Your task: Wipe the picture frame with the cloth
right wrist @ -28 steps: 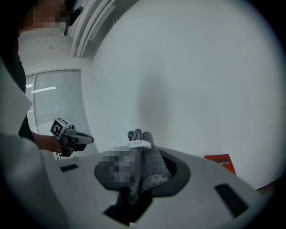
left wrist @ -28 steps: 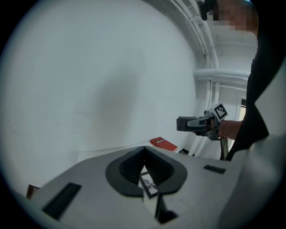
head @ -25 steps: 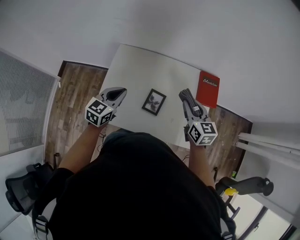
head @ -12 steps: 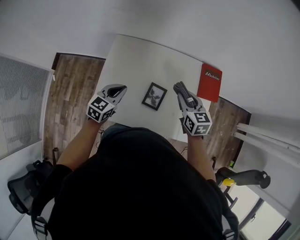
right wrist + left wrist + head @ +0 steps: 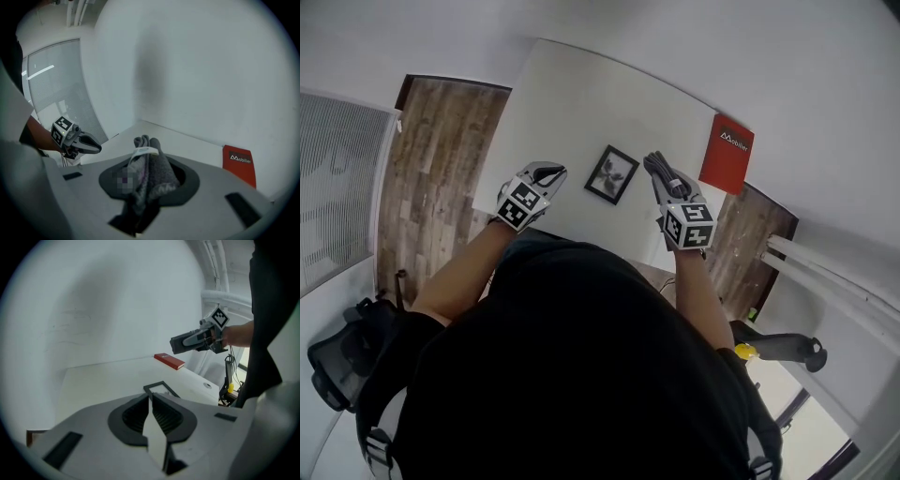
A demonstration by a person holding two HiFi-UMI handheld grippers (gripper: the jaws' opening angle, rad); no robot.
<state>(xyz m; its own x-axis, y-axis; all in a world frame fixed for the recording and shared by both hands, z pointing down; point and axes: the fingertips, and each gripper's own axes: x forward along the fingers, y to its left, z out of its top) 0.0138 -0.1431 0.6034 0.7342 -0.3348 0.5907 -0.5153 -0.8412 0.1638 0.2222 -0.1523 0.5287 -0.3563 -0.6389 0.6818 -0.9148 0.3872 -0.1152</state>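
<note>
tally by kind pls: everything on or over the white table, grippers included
Black rectangular picture frame: 1
Red rectangular book: 1
Grey folded cloth: 1
Handheld two-jaw grippers: 2 (left gripper, right gripper)
Total: 5

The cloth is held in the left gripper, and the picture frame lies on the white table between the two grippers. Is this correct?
No, the side is wrong. The right gripper view shows the grey cloth clamped in the right gripper; the left gripper is shut on nothing. The picture frame does lie on the white table between the two grippers.
</note>
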